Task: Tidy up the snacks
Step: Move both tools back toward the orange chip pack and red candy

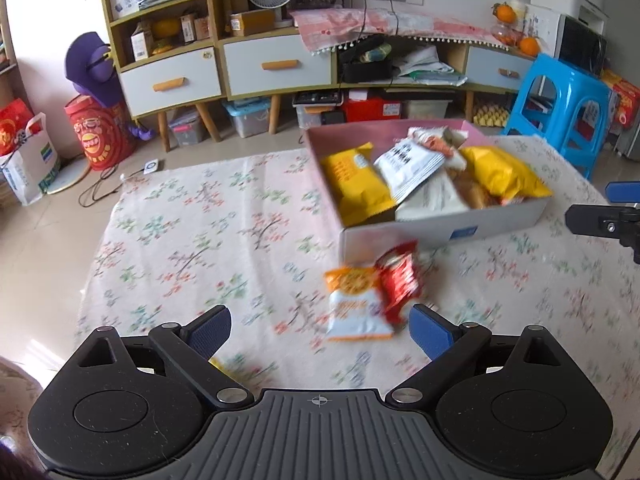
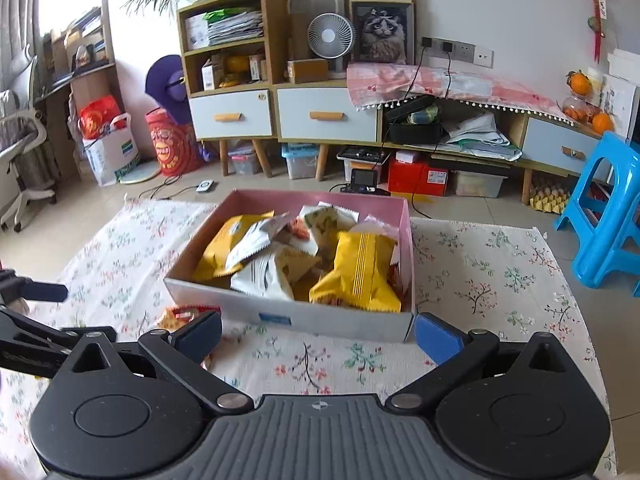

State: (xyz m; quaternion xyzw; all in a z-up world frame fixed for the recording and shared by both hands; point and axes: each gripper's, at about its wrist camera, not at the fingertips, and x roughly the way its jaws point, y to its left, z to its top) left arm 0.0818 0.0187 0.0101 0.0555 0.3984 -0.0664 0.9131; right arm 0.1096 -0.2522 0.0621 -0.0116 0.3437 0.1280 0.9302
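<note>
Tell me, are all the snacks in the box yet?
Nearly. Many packets, like the big yellow snack bag, already lie in the pink-lined cardboard box. Neither the left gripper nor the right gripper holds anything; both are open. Still left on the flowered cloth: the orange-and-white snack packet and the red snack packet beside it, near the box.

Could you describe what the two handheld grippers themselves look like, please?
Both look identical: the left gripper and right gripper have matte black linkage arms with silver pivot pins, blue finger pads, round black side housings and a ribbed grey centre plate with a crosshair mark. No cables show.
</note>
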